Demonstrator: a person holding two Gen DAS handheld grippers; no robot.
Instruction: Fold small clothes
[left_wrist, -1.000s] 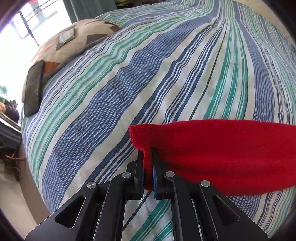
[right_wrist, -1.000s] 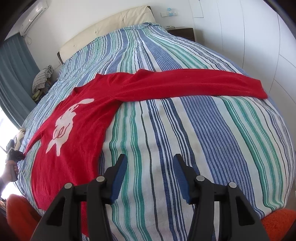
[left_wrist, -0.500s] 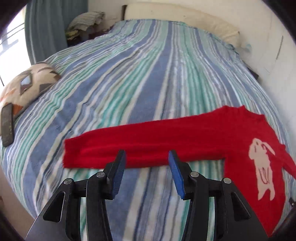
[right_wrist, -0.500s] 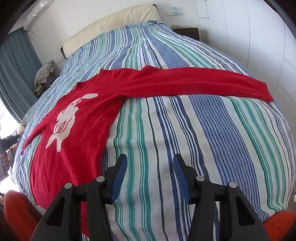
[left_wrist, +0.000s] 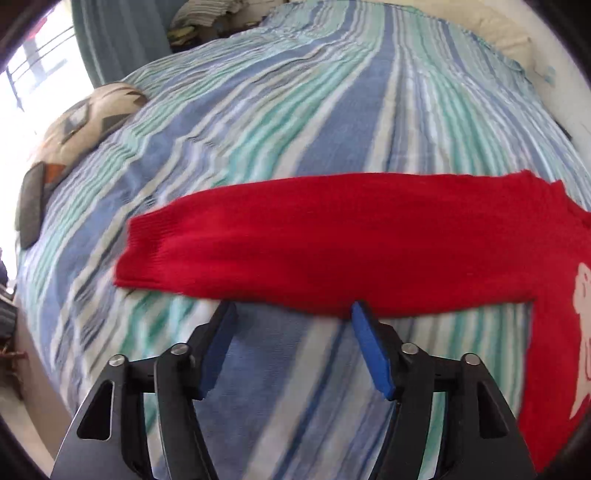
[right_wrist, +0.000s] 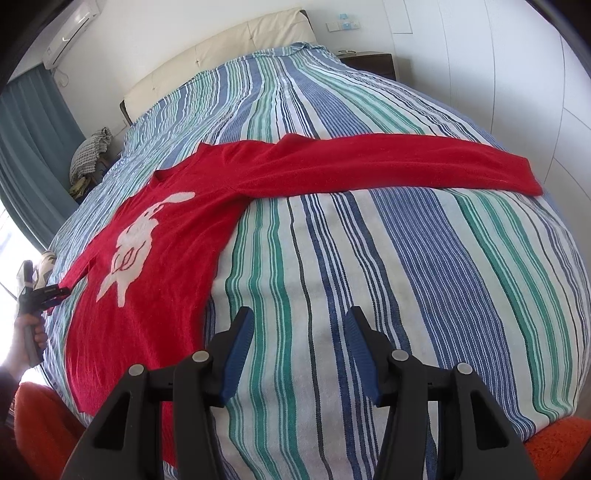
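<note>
Sweater: a red sweater (right_wrist: 177, 273) with a white rabbit motif (right_wrist: 138, 240) lies flat, front up, on the bed, both sleeves stretched out sideways.
Left sleeve: the left sleeve (left_wrist: 303, 243) runs across the left wrist view, cuff toward the left of the picture, lying on the striped cover just ahead of the fingertips.
Right sleeve: the right sleeve (right_wrist: 399, 166) stretches toward the wall side of the bed, well ahead of the right gripper.
Sweater body: the lower hem reaches the near edge of the bed at the left of the right wrist view.
Left gripper: the left gripper (left_wrist: 291, 314) hovers above the bed cover just short of the left sleeve; its blue-padded fingers (left_wrist: 369, 350) are spreading apart, with nothing between them but striped cover below.
Right gripper: the right gripper (right_wrist: 299, 321) hangs over bare striped cover beside the sweater body; its fingers (right_wrist: 238, 354) stand partly spread and pinch nothing.
Person: a hand (right_wrist: 31, 332) at the far left of the right wrist view grips the handle of the left gripper, near the left cuff.
Bed: the bed cover (right_wrist: 424, 280) has blue, green and white stripes; a cream headboard (right_wrist: 221, 55) stands at the far end.
Cushion: a patterned cushion (left_wrist: 85, 125) rests at the bed's left edge in the left wrist view, with a dark flat object (left_wrist: 31, 206) beside it.
Room: a teal curtain (right_wrist: 33, 147) hangs beside the bed, an air conditioner (right_wrist: 70, 31) above it.
</note>
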